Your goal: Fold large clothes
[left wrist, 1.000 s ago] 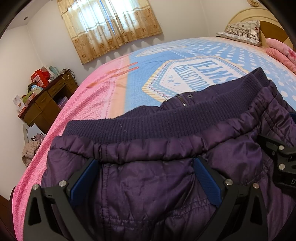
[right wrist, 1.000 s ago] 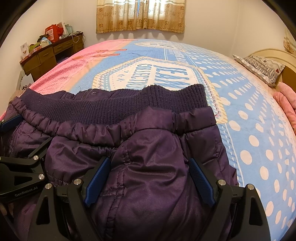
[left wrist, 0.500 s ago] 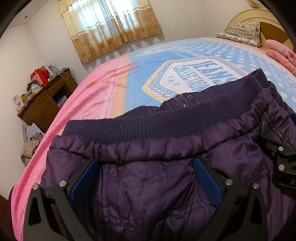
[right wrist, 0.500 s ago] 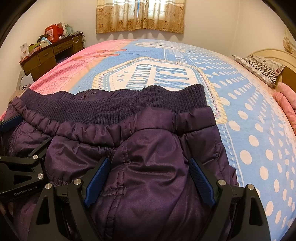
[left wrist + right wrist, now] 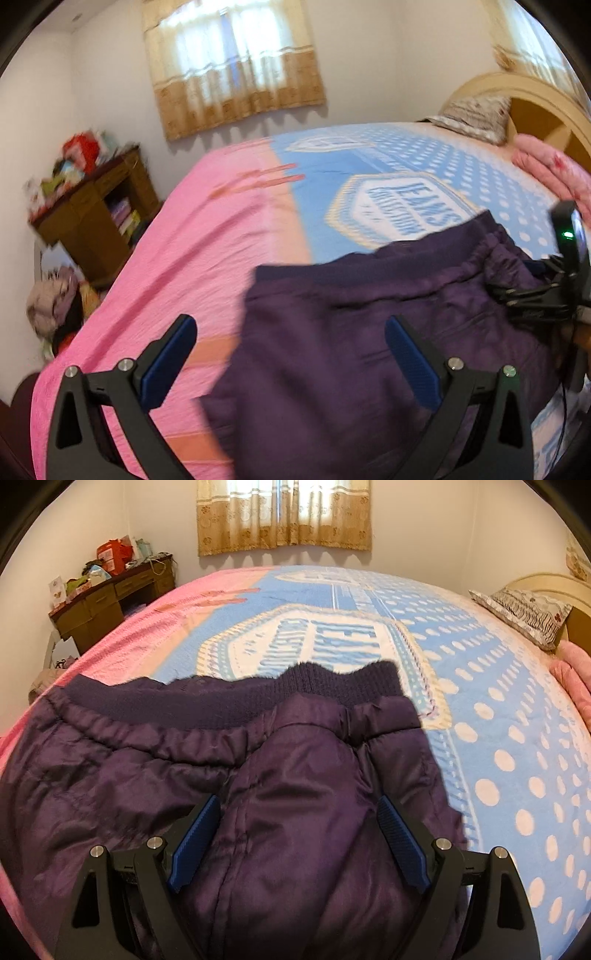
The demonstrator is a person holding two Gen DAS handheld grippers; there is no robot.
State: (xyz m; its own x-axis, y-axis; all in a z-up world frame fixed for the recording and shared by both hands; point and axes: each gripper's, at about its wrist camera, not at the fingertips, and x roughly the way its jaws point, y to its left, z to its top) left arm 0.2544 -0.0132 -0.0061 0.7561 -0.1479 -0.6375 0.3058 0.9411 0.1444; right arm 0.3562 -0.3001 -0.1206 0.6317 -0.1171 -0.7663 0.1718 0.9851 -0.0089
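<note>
Left wrist view: left gripper point(image 5: 288, 358) gaped empty over the bed point(image 5: 207, 258); right gripper point(image 5: 299, 834) spread around the purple jacket point(image 5: 295, 775).

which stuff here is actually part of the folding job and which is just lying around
Job:
- purple jacket
- left tongs, open
- right tongs, open over the jacket
- bed

Lying about:
- pillow
- cluttered desk
- pink blanket

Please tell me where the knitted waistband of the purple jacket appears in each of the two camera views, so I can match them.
Left wrist view: the knitted waistband runs across centre right, blurred, along the far edge of the purple jacket.
Right wrist view: it crosses the middle, above the gathered seam.
Shared landmark: the "JEANS" badge printed on the bedspread, just beyond the waistband.
</note>
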